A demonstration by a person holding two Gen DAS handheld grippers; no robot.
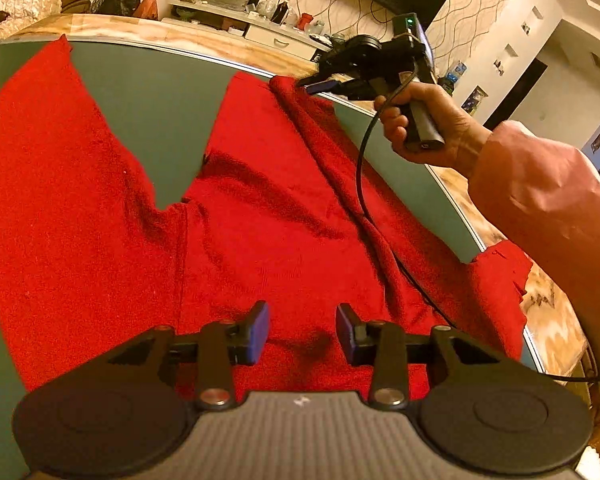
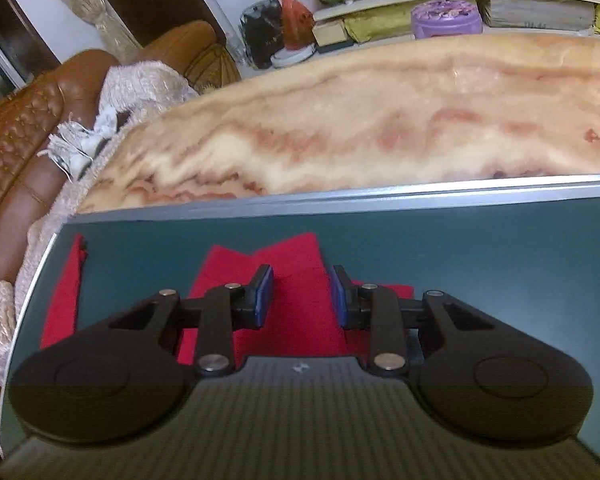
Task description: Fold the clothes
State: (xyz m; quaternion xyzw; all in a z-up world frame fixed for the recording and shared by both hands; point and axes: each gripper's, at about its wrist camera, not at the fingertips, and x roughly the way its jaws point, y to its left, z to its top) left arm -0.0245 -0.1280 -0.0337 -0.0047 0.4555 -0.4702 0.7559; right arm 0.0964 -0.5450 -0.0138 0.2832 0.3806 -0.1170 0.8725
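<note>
Red trousers, fuzzy knit fabric, lie spread flat on the green mat w/ legs pointing away and splayed apart, mat showing between them. Right leg has a long fold ridge running lengthwise; its far hem is bunched up. Waist end sits nearest, one corner hanging past the mat edge.

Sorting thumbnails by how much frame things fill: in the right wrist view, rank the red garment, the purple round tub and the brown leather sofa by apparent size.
1. Brown leather sofa
2. Red garment, partly hidden behind the tongs
3. Purple round tub; it is farther away, so its true size is unsure
</note>
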